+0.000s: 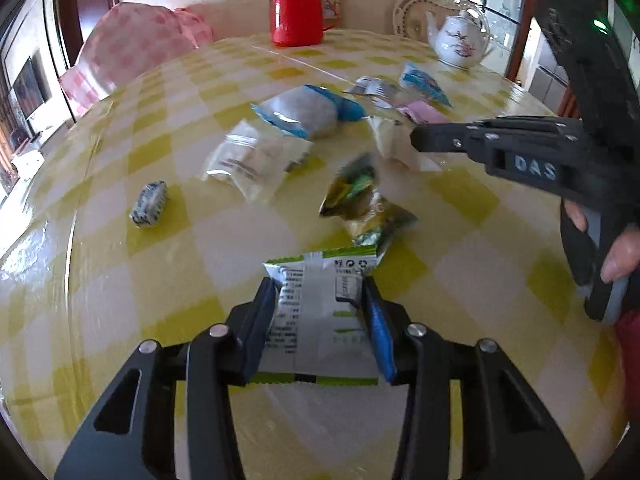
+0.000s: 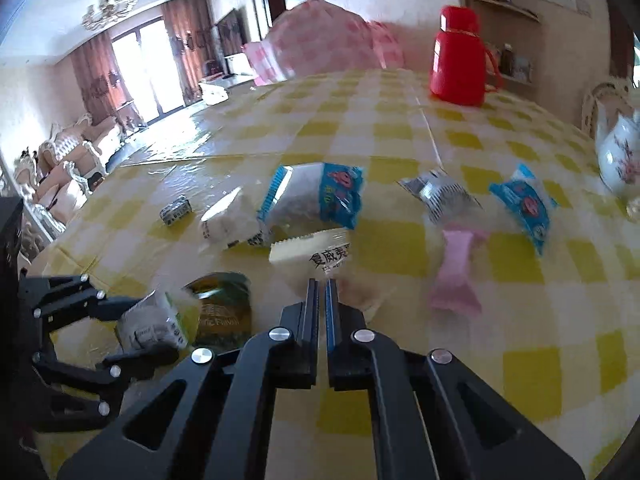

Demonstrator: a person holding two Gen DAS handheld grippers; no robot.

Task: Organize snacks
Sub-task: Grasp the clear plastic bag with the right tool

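Note:
My left gripper (image 1: 320, 284) is shut on a white and green snack packet (image 1: 320, 312), held low over the yellow checked table (image 1: 160, 264); it also shows in the right wrist view (image 2: 152, 324). A green and gold packet (image 1: 360, 200) lies just ahead of it. My right gripper (image 2: 322, 280) is shut and looks empty, its tips above a cream wafer packet (image 2: 312, 252). It shows in the left wrist view (image 1: 416, 138) over that packet. A big blue and white packet (image 2: 316, 196), a pink packet (image 2: 456, 272), a silver packet (image 2: 440, 194) and a small blue packet (image 2: 524, 204) lie beyond.
A red thermos (image 2: 460, 56) and a white teapot (image 2: 618, 156) stand at the far side. A clear packet (image 1: 252, 160) and a small blue-white candy (image 1: 149, 204) lie to the left. A pink checked cushion (image 1: 132, 48) is behind the table.

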